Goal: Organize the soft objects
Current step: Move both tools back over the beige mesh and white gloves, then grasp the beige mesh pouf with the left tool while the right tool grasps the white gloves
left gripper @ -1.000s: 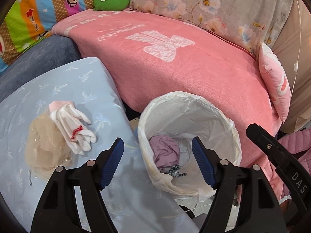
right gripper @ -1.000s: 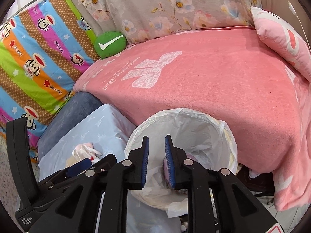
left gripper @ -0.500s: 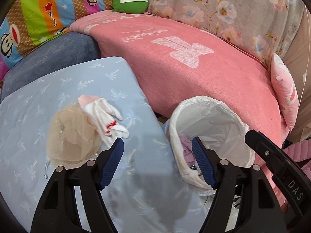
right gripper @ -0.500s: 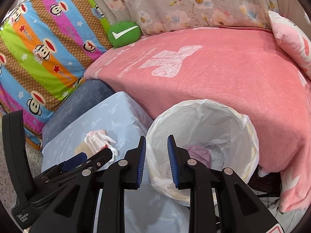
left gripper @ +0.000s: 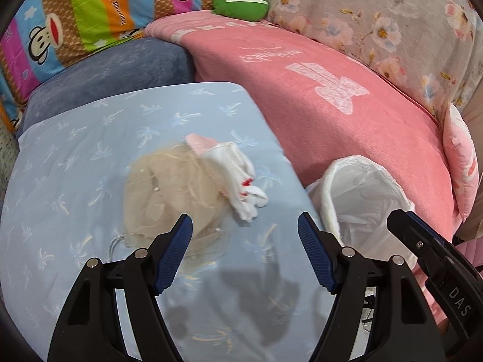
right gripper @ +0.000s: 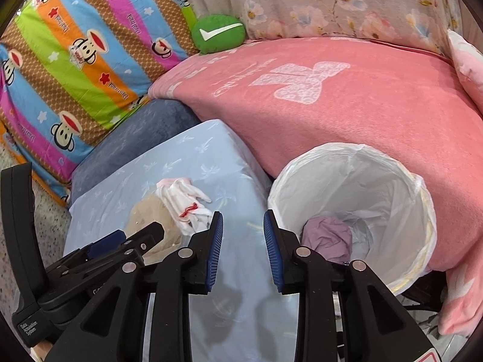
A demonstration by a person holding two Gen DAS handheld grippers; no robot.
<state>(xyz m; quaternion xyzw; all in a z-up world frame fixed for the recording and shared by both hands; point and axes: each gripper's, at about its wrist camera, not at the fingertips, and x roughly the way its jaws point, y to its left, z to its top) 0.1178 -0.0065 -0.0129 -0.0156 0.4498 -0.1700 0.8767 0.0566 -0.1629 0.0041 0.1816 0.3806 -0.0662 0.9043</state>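
A pair of white gloves (left gripper: 238, 178) with a red thread and pink cuff lies partly on a beige mesh pouch (left gripper: 163, 190) on the light blue cushion top (left gripper: 75, 157). My left gripper (left gripper: 243, 220) hovers open just short of the gloves, holding nothing. In the right wrist view the gloves (right gripper: 184, 199) and pouch (right gripper: 148, 214) sit left of my right gripper (right gripper: 243, 214), which is partly open and empty. The left gripper (right gripper: 132, 235) shows at lower left. A white lined bin (right gripper: 347, 147) holds a purple cloth (right gripper: 327, 238).
The bin (left gripper: 362, 196) stands between the blue cushion and a pink blanket-covered sofa (left gripper: 332, 96). A green check-mark cushion (left gripper: 241, 0), a striped monkey-print cover (right gripper: 75, 60) and a pink pillow (left gripper: 462, 157) lie around the sofa. A dark blue cushion (left gripper: 114, 72) sits behind.
Both grippers have swung left, from over the bin to over the blue cushion near the gloves. The right gripper's jaws have spread a little wider.
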